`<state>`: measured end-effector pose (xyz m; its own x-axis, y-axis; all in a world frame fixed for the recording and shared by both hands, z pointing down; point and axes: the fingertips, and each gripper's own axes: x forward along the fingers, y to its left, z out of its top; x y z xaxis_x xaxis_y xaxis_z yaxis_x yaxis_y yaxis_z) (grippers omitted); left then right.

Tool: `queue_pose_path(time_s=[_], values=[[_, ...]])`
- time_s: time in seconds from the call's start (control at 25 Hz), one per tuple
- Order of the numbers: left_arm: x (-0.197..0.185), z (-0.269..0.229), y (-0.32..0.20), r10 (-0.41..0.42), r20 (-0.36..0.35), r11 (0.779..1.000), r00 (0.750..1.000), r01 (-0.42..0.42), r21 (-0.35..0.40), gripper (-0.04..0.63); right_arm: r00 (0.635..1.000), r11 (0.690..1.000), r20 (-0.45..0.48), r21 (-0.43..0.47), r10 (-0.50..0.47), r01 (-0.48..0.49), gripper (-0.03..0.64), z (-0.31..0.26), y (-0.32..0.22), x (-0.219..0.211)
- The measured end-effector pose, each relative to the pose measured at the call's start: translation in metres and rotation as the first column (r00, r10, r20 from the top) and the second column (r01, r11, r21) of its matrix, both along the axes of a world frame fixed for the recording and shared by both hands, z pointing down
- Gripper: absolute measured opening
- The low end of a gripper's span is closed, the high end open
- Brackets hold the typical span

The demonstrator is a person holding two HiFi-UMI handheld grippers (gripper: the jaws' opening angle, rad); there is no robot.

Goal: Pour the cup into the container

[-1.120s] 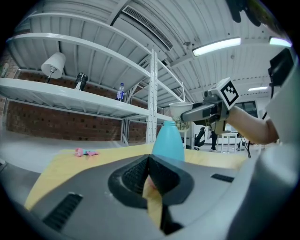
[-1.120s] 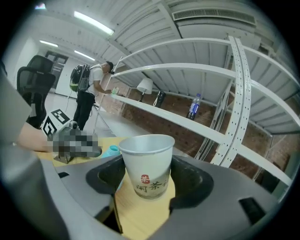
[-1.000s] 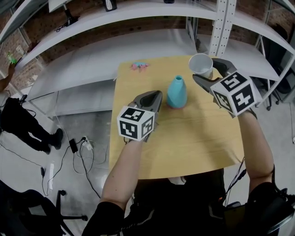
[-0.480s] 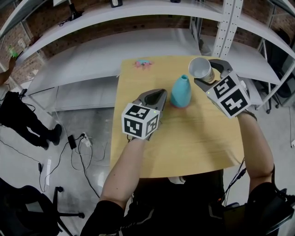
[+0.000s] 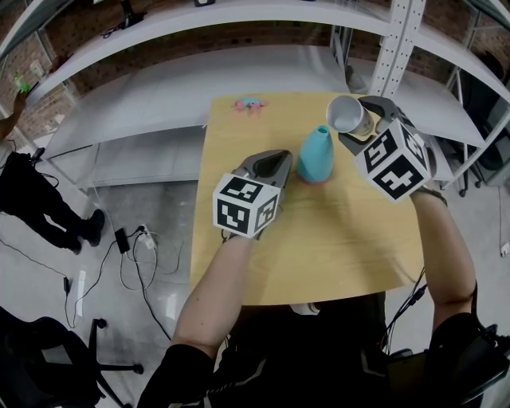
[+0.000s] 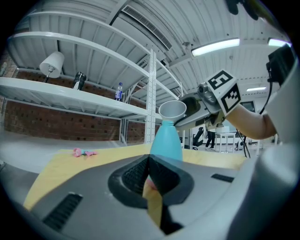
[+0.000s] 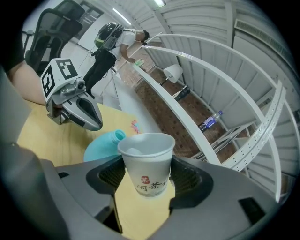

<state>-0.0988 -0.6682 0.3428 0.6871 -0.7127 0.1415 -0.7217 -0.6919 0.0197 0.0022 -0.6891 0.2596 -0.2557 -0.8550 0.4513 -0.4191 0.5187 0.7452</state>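
A white paper cup (image 5: 347,115) (image 7: 146,161) with red print is held in the air, tipped toward the left, with my right gripper (image 5: 360,121) (image 7: 146,180) shut on its sides. Its mouth hangs just right of and above the neck of the teal cone-shaped container (image 5: 316,154) (image 6: 165,140) (image 7: 104,146), which stands upright on the wooden table (image 5: 319,239). My left gripper (image 5: 267,166) (image 6: 149,176) is shut with nothing in it, low over the table just left of the container.
A small pink and blue object (image 5: 249,104) (image 6: 84,152) lies at the table's far left corner. White curved shelves (image 5: 199,24) ring the far side. A person (image 5: 40,207) stands on the floor at left, among cables (image 5: 127,255).
The right gripper has tipped the cup further over and carried it a little left toward the container's neck. The left gripper has barely moved.
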Motion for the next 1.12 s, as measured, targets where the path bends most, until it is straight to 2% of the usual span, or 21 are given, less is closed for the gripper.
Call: queue_pose_path(time_s=[0.24,0.44,1.12], values=[[0.0028,-0.0006,0.0017,0.011,0.001,1.000,1.000,-0.011,0.001,0.000,0.998,1.000,-0.069,0.015,-0.013,0.014,0.307,-0.0026,0.0006,-0.0052],[0.0029,0.0001,0.0021,0.015,0.001,1.000,1.000,-0.015,0.000,0.000,0.987,0.999,-0.161,0.046,-0.009,0.016,0.307,-0.0047,0.0021,-0.0064],[0.0044,-0.0002,0.0039,0.021,0.001,1.000,1.000,-0.021,0.001,0.000,0.978,0.999,-0.207,0.032,-0.015,0.022,0.307,-0.0016,0.0010,-0.0074]])
